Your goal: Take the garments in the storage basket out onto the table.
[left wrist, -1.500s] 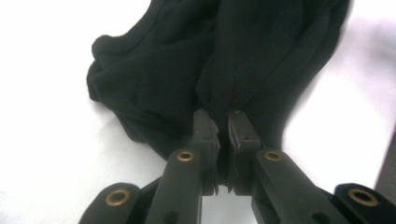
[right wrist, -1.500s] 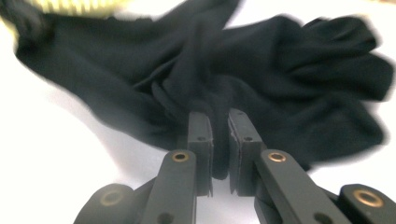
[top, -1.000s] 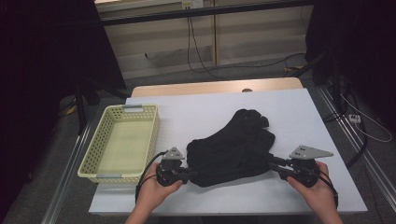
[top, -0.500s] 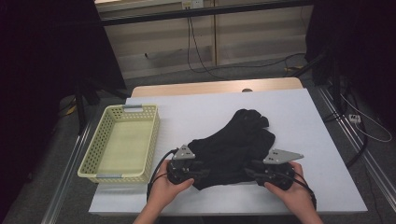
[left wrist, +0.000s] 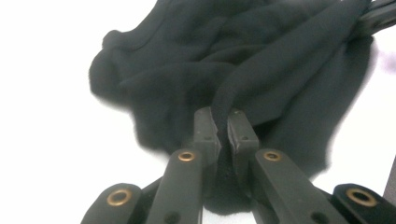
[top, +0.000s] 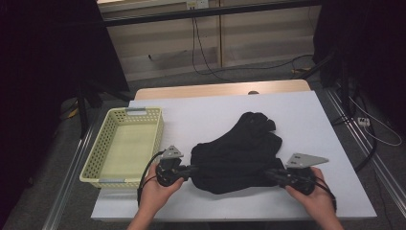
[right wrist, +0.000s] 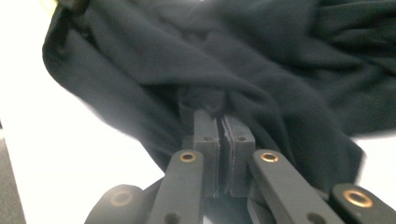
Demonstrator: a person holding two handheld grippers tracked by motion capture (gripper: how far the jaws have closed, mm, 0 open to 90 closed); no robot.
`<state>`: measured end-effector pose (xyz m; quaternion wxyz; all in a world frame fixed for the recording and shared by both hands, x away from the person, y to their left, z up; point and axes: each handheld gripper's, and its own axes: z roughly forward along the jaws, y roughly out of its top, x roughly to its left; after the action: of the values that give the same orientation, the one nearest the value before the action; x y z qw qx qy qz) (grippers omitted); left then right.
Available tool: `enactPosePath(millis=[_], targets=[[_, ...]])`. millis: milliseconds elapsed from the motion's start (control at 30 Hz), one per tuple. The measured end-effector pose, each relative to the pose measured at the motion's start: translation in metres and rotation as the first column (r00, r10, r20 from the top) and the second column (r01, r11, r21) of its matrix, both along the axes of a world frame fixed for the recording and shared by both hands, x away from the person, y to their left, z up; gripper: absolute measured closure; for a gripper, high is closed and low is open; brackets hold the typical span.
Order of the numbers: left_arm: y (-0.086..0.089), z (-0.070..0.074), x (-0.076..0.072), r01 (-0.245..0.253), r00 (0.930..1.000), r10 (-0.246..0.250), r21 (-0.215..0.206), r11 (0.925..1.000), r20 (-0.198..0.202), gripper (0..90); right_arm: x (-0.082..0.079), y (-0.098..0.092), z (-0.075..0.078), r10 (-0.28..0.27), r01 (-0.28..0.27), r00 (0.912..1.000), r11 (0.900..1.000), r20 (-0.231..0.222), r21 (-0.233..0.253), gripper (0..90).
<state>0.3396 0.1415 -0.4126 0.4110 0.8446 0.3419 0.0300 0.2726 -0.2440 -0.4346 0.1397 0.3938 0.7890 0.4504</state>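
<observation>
A crumpled black cloth lies on the white table, its near edge pulled taut between both grippers. My left gripper is shut on the cloth's left end; a fold of black cloth runs straight out from between its jaws. At the right end my right gripper is shut on the cloth, with the black cloth bunched right at its tips. Each gripper is held in a hand near the table's front edge.
A pale yellow perforated basket stands empty at the table's left side, close to the left hand. Cables run across the floor beyond the table and along its right edge. Bare tabletop lies behind and to the right of the cloth.
Half a second ago the grippers stood closer together under the cloth. Now they have drawn apart sideways, stretching the cloth's near edge between them.
</observation>
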Motion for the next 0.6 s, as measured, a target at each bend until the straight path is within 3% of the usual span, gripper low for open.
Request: enactPosePath(millis=[133,300,333,433,500,567,600], targets=[[0.005,0.003,-0.001,-0.012,0.9999,0.012,0.0,0.9999,-0.004,85.5,-0.014,-0.021,0.01,-0.039,0.038,0.9989,0.998,0.024,0.042,87.6],[0.011,0.006,-0.001,-0.027,0.9996,0.027,0.002,0.9996,-0.01,85.6,-0.038,-0.039,0.012,-0.045,0.045,0.9987,0.999,0.026,0.005,89.0],[0.013,0.007,-0.001,-0.027,0.9995,0.027,-0.015,0.9995,-0.015,85.7,-0.044,-0.044,0.011,-0.046,0.046,0.9987,0.999,0.02,0.0,89.3],[0.013,0.008,-0.005,0.006,0.9993,-0.007,-0.023,0.9997,-0.036,85.6,-0.065,-0.061,0.011,-0.083,0.083,0.9964,0.996,0.017,0.008,88.4],[0.009,0.007,-0.006,0.037,0.9985,-0.037,0.0,0.9993,-0.04,85.5,-0.074,-0.068,0.012,-0.124,0.125,0.9917,0.992,0.035,-0.033,82.8],[0.001,0.004,-0.006,0.073,0.9953,-0.074,-0.03,0.9969,-0.062,85.0,-0.075,-0.072,0.015,-0.147,0.148,0.9876,0.989,0.055,-0.022,75.9],[-0.001,0.003,-0.006,0.082,0.9948,-0.083,-0.02,0.9964,-0.059,84.5,-0.07,-0.07,0.017,-0.148,0.15,0.9866,0.988,0.068,-0.026,73.5]])
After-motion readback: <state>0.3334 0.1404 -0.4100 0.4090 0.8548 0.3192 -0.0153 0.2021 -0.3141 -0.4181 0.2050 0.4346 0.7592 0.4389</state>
